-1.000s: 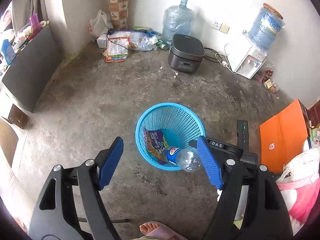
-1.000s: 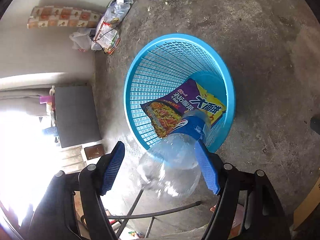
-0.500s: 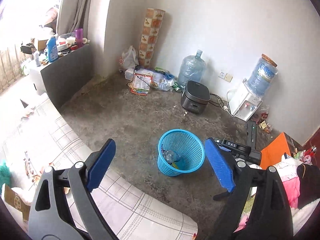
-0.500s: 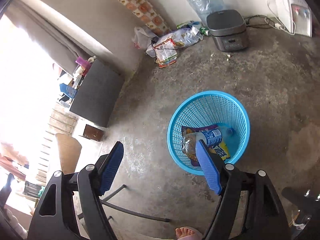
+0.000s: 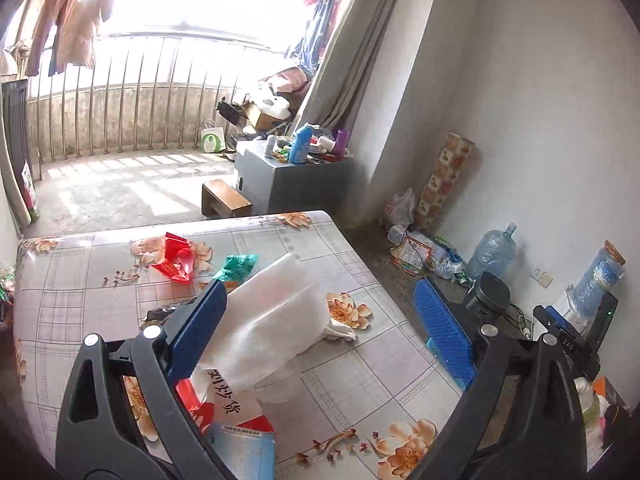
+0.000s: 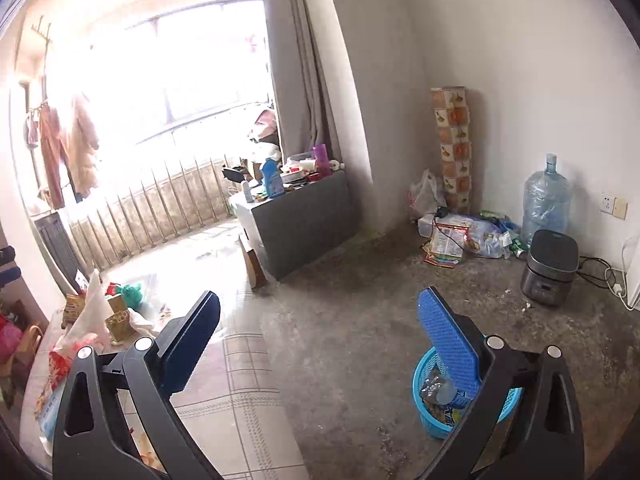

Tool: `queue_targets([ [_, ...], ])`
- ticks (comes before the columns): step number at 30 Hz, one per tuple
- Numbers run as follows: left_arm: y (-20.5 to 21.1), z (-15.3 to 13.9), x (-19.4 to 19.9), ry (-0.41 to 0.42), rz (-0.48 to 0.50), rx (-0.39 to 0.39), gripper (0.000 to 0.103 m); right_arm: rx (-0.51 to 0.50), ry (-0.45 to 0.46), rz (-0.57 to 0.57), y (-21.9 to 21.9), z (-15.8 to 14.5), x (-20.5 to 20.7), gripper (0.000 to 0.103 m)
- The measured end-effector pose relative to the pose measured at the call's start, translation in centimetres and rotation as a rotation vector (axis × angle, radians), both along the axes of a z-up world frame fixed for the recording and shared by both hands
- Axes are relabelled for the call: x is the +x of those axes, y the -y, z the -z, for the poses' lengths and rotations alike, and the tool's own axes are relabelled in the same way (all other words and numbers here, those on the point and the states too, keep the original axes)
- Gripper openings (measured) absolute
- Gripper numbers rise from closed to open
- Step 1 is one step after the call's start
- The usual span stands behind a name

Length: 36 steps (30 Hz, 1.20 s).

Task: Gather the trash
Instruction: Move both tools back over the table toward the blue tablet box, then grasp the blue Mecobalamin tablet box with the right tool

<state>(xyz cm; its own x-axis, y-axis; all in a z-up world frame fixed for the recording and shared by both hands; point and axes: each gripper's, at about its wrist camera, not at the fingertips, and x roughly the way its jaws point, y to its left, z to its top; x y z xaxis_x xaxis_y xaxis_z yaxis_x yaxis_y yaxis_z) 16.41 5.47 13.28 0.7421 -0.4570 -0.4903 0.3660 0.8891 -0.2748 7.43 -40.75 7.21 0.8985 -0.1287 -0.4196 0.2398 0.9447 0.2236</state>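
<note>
Both claws have swung up and away from the blue basket (image 6: 430, 426) since a second ago: the bottle that sat between the right claw's fingers then now lies inside the basket on the floor, and the left camera, which looked down at the basket, now faces the tabletop.

The left claw (image 5: 320, 326) stands with its fingers wide apart, holding nothing, above the flowered tabletop (image 5: 360, 368). Between and just under its fingers lies a white plastic bag (image 5: 276, 320), crumpled and folded, partly over a red-and-white printed packet (image 5: 224, 404) with a blue-and-white packet (image 5: 244, 446) beside it at the near edge. Farther back on the tabletop sit a red wrapper (image 5: 176, 260) and, just to its right, a green wrapper (image 5: 236, 266), the two apart from each other.

The right claw (image 6: 320, 334) is also spread wide and empty, held over the concrete floor (image 6: 360, 320) beside the tabletop's edge. Its right finger overlaps the basket in the view; inside show the clear plastic bottle (image 6: 442, 392) with its blue label and a noodle packet (image 6: 444, 416) beneath it.

Against the far wall stand a water jug (image 6: 546, 196), a dark rice cooker (image 6: 552, 266) and a heap of bags and packets (image 6: 460, 236).
</note>
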Motion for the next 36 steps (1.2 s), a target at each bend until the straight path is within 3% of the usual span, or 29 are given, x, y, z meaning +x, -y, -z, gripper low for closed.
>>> queue_targets([
  [5,-7.1,4.5,-3.1,-0.109,-0.14,-0.011,0.091,0.165,-0.066,-0.294,-8.0,1.2,3.1,0.096],
  [10,-11.4,9.9,-6.2,-0.21,-0.281,0.028,0.089,0.271,-0.224,-0.544,-16.4,4.0,6.3,0.093],
  [14,-13.1,14.3,-7.3,-0.329,-0.3,0.064,0.055,0.42,-0.39,-0.706,-22.6,6.9,7.7,0.073],
  [16,-13.1,16.5,-7.4,-0.408,-0.275,0.067,0.04,0.451,-0.466,-0.747,-25.1,8.0,8.0,0.069],
  [19,-11.4,18.6,-7.6,-0.474,-0.176,0.08,0.026,0.461,-0.54,-0.77,-26.6,9.4,8.1,0.065],
  [25,-6.8,19.4,-8.2,-0.464,0.014,0.061,0.026,0.532,-0.608,-0.736,-25.1,11.2,7.3,0.061],
  [28,-3.5,19.3,-7.9,-0.443,0.108,0.062,0.025,0.58,-0.63,-0.691,-23.1,12.1,6.9,0.053],
  [30,-1.4,19.3,-7.6,-0.431,0.148,0.072,0.02,0.575,-0.618,-0.638,-21.9,12.3,6.8,0.052],
  [36,4.9,19.3,-5.9,-0.401,0.259,0.077,0.02,0.544,-0.559,-0.481,-16.5,11.9,6.1,0.052],
])
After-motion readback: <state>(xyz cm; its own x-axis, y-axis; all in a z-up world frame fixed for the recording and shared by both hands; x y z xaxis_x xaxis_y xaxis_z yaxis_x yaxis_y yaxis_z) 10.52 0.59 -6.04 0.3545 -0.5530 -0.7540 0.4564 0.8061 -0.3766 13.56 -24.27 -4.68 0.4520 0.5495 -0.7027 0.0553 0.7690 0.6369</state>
